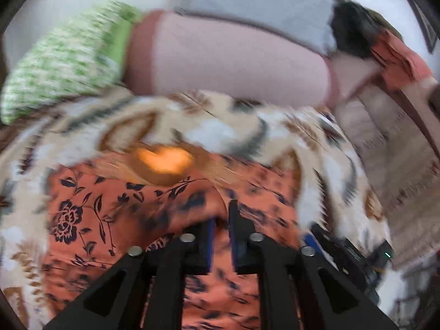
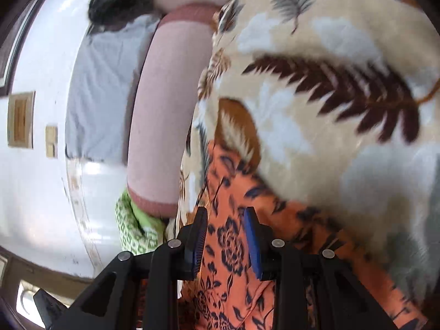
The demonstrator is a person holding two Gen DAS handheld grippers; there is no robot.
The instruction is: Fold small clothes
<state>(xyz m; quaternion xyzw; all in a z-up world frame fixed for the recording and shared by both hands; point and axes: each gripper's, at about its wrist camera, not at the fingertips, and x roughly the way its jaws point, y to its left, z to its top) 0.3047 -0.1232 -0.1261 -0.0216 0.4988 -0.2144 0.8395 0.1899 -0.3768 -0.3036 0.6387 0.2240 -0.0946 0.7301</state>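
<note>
Cloth is the thing in hand: an orange garment (image 1: 115,214) printed with dark flowers lies spread on a leaf-patterned blanket (image 1: 225,126) on the bed, with a pink pillow (image 1: 233,66) and a green patterned pillow (image 1: 63,60) beyond it.

The left gripper (image 1: 221,220) has a raised ridge of the orange fabric between its jaws, which stand a little apart; blur makes it hard to say whether the pads pinch the cloth. The right gripper (image 2: 225,220) hovers over the same garment with jaws apart, flowered fabric showing in the gap, and I cannot tell whether it is gripped.

Risks from here, as I judge them: a loose pinch on the left could let the ridge slip out mid-fold, leaving a crooked edge. Fast motion could drag the thin garment across the plush blanket and bunch it. Either gripper might also catch the blanket underneath and lift both layers together.
</note>
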